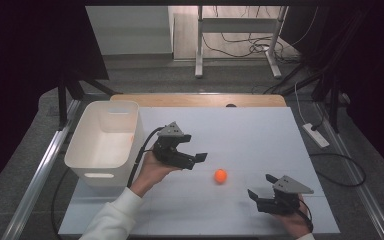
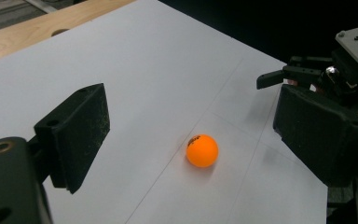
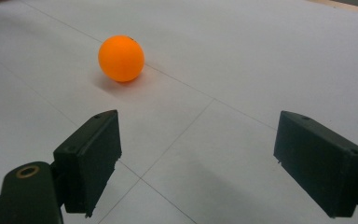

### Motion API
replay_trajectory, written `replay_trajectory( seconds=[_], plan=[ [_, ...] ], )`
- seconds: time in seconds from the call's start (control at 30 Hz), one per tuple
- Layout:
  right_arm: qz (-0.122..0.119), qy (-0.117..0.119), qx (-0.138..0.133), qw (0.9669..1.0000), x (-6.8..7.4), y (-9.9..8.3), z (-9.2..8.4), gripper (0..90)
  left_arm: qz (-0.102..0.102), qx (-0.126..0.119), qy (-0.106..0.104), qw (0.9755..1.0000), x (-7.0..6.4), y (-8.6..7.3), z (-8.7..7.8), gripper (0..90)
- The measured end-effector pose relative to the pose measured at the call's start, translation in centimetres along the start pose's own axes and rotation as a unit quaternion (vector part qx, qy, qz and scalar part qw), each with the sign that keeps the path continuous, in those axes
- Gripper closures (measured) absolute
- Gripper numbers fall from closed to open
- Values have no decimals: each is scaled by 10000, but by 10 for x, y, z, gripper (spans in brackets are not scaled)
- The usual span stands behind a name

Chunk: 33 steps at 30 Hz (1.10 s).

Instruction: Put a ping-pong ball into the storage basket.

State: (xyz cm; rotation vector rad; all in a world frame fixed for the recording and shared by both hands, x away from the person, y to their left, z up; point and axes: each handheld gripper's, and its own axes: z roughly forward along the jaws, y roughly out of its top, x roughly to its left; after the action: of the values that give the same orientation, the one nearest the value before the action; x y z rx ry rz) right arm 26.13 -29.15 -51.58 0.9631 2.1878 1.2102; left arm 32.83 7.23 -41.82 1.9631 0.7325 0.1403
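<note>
An orange ball [image 1: 220, 175] rests on the white table sheet [image 1: 240, 130], between my two grippers and touching neither. My left gripper [image 1: 196, 150], held in a hand with a white sleeve, hovers just left of the ball and stands open. From the left gripper view, the ball [image 2: 202, 150] lies ahead of the open left gripper [image 2: 191, 109], and the right gripper [image 2: 307, 70] shows beyond it. Down at the front right, my right gripper [image 1: 260, 185] is open too. Seen from the right gripper view, the ball [image 3: 121, 58] sits ahead and left of the right gripper [image 3: 200, 130].
A white plastic bin [image 1: 87, 172] stands at the table's left edge, close behind the left hand. A wooden strip [image 1: 200, 100] borders the far edge. A power strip [image 1: 316, 135] and cables lie on the floor to the right.
</note>
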Motion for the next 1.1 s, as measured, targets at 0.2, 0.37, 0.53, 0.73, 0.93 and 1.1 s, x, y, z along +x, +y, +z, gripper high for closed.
replay_trajectory(
  seconds=[0.2,0.37,0.53,0.73,0.93,1.1],
  plan=[
    [-5,-1,7,10000,0,0,0,145,4,72,-128,9999,-3,-1,10,116],
    [-2,-9,14,10000,0,0,0,145,43,162,-178,9997,-3,-1,18,118],
    [-11,5,21,10000,-1,-1,1,145,52,224,-216,9995,-3,-3,26,118],
    [-10,-17,20,10000,-1,0,1,145,69,308,-286,9991,-2,-4,39,121],
    [-2,8,19,10000,-1,0,2,145,52,427,-276,9987,-1,-8,48,122],
    [-9,3,32,10000,-1,0,2,145,65,457,-261,9986,-1,-9,54,122]
  ],
)
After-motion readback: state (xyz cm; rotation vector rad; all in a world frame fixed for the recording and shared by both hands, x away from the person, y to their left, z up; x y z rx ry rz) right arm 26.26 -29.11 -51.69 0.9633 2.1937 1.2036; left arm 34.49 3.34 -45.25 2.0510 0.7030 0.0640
